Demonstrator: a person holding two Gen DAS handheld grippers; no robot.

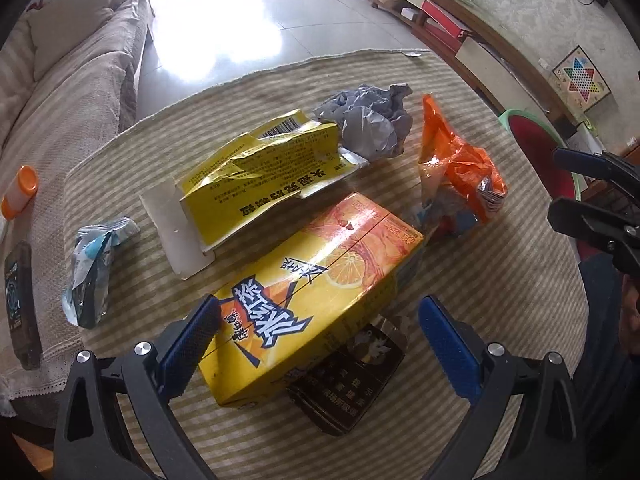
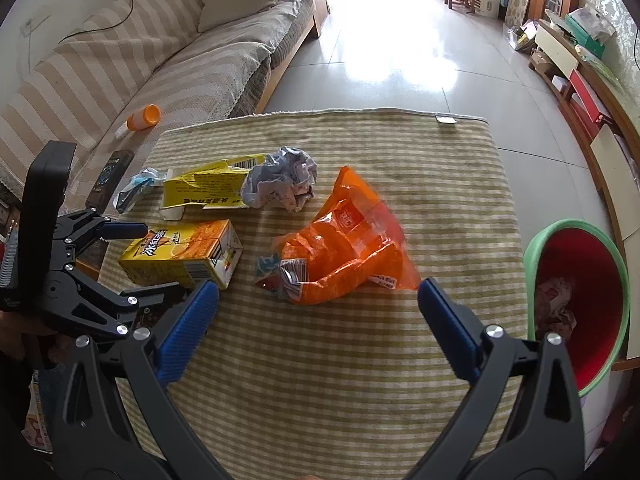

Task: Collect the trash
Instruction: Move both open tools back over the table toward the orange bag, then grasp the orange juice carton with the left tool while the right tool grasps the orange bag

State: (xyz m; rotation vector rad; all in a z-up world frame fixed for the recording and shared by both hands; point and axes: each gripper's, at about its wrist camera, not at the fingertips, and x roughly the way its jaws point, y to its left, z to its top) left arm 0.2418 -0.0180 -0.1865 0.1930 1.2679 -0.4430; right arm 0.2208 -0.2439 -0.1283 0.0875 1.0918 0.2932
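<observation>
Your left gripper [image 1: 320, 332] straddles the yellow drink carton [image 1: 308, 296], jaws apart; your right gripper [image 2: 318, 308] hovers, jaws spread, near the orange bag [image 2: 340, 256]

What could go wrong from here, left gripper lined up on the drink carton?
1. The left gripper is open around the orange drink carton, which partly overlies a dark cigarette pack; closing low may drag or pinch the pack too.
2. The bin stands off the right table edge; carrying across may snag the orange plastic bag or the right gripper, also open.
3. The carton looks hollow and may crush or slip.
</observation>
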